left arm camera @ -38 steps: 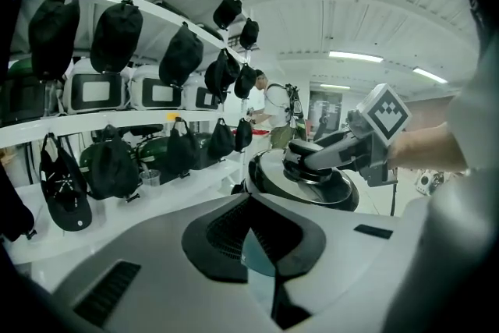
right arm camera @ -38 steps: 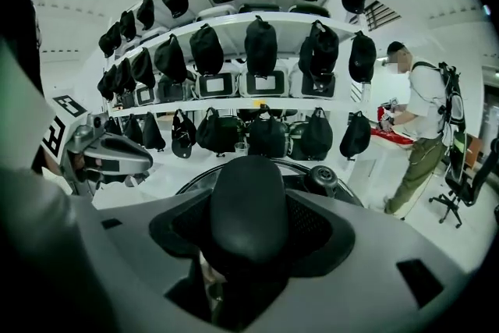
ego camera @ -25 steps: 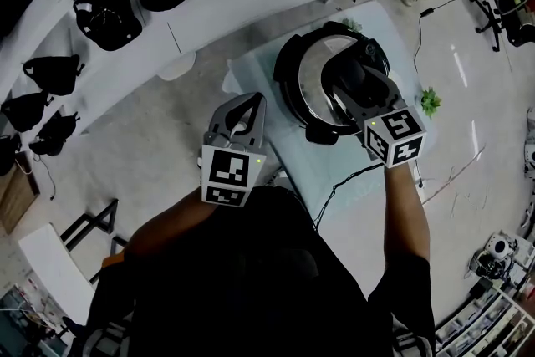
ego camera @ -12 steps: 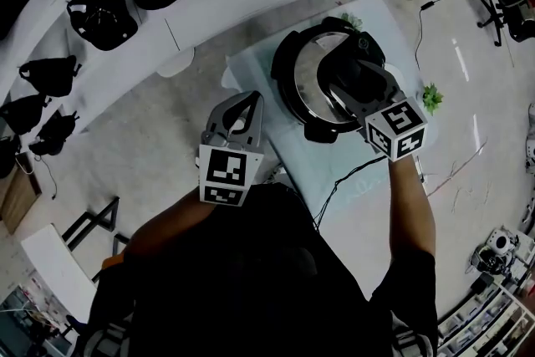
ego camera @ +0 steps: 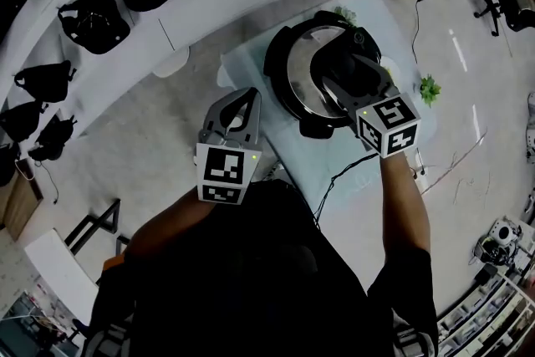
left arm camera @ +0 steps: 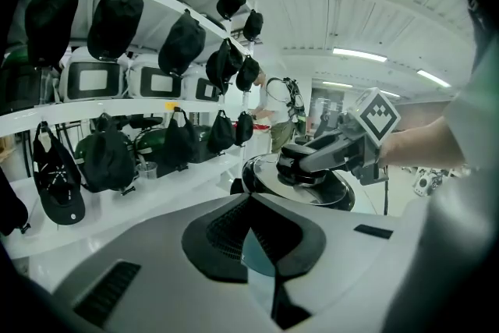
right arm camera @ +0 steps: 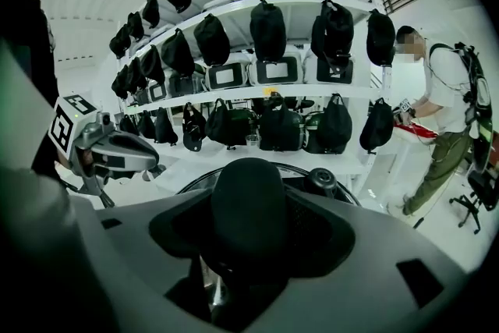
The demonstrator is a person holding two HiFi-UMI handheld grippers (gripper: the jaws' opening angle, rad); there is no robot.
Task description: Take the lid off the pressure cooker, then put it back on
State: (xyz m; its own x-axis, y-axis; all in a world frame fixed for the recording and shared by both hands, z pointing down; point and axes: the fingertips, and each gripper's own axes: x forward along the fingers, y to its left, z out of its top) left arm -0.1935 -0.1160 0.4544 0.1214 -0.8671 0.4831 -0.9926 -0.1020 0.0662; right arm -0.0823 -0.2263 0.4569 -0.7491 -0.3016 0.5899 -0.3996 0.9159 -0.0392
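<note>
Clamping its jaws around the black knob (right arm camera: 251, 203), the right gripper (ego camera: 343, 81) had hold of the lid (ego camera: 303, 67), which sat level on the pressure cooker (ego camera: 322, 128) on the pale cloth-covered table (ego camera: 292, 167). The left gripper (ego camera: 248, 102) hung well to the cooker's left, jaws pressed together on nothing. This looked like the grasp before removal, though a lid being reseated would look the same. If so, the next move called for a twist to unlock, then a straight lift.
</note>
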